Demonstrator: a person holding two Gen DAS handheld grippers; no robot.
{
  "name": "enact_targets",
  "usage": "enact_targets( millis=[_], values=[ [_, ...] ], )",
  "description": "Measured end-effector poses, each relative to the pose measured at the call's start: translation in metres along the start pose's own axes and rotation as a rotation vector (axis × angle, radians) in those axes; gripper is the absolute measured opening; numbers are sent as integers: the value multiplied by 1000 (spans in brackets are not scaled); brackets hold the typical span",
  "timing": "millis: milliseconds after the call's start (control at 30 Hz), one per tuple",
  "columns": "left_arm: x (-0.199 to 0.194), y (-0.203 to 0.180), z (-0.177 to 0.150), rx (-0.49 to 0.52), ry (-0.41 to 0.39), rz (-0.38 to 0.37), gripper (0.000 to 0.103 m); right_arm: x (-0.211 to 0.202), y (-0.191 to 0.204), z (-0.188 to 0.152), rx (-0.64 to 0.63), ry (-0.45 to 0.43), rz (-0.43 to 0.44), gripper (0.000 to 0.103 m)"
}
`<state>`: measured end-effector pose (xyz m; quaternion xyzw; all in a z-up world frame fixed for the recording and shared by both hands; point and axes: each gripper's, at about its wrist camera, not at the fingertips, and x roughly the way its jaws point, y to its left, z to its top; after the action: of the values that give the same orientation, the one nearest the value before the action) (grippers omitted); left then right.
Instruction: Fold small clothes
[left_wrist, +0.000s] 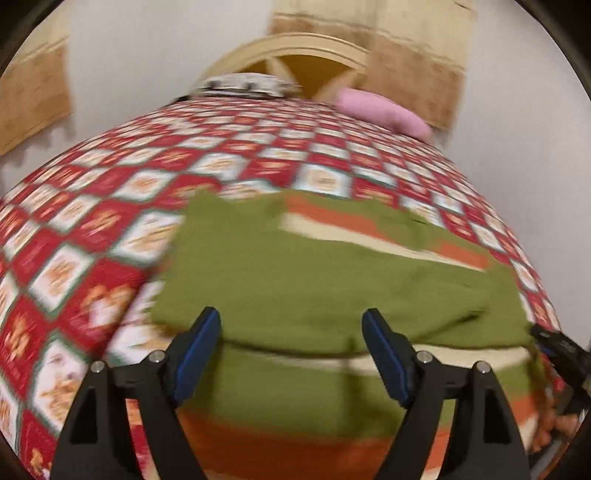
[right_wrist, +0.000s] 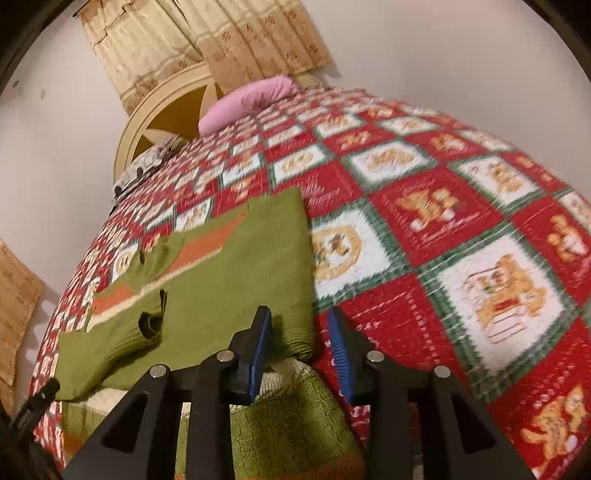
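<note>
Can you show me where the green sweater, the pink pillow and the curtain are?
green sweater (left_wrist: 295, 280): left wrist view, on its folded green middle.
pink pillow (right_wrist: 245, 105): right wrist view, on its middle.
curtain (right_wrist: 229, 40): right wrist view, on its patterned folds.

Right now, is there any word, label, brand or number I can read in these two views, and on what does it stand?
None can be read.
Bedspread: the red squares carry script-like lines under the bear figures, too blurred to read.
Left gripper, seen at the edge of the right wrist view: small white lettering on its black body, too small to read.
Green sweater: no tag or print visible.
</note>
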<state>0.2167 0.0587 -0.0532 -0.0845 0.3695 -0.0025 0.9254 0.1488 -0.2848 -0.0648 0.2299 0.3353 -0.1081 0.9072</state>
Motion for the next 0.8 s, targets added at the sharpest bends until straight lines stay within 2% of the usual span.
enact_targets(
  millis=[67, 100, 133, 200, 233, 300, 367, 433, 467, 533, 667, 733, 800],
  values=[
    [6, 24, -11, -79, 7, 35, 82, -18, 12, 3, -33, -62, -25, 33],
    [9, 32, -15, -111, 23, 25, 81, -26, 22, 4, -59, -90, -16, 34],
    [14, 42, -18, -170, 52, -19, 80, -32, 37, 5, -97, -103, 12, 34],
    [11, 48, -19, -225, 25, -52, 80, -29, 75, 8, -194, -60, 71, 40],
    [12, 49, -20, -242, 20, -43, 81, -24, 89, 8, -226, -36, 99, 41],
    [14, 47, -21, -247, 29, -40, 82, -3, 117, 9, -254, 43, 163, 43],
    [12, 48, -23, -257, 21, -51, 82, 19, 135, 8, -252, 105, 184, 43],
    [12, 49, -24, -277, 17, -69, 82, 44, 154, 3, -269, 160, 167, 45],
    [10, 53, -24, -283, 15, -75, 82, 55, 163, 0, -285, 191, 162, 49],
    [10, 61, -23, -298, 8, -86, 82, 76, 181, -6, -330, 235, 113, 52],
    [7, 72, -24, -350, -14, -113, 82, 85, 191, -16, -415, 201, 14, 55],
    [6, 78, -26, -387, -26, -130, 82, 84, 189, -20, -431, 182, -2, 52],
    [6, 80, -26, -401, -33, -131, 82, 84, 186, -20, -453, 178, 1, 26]
  ],
)
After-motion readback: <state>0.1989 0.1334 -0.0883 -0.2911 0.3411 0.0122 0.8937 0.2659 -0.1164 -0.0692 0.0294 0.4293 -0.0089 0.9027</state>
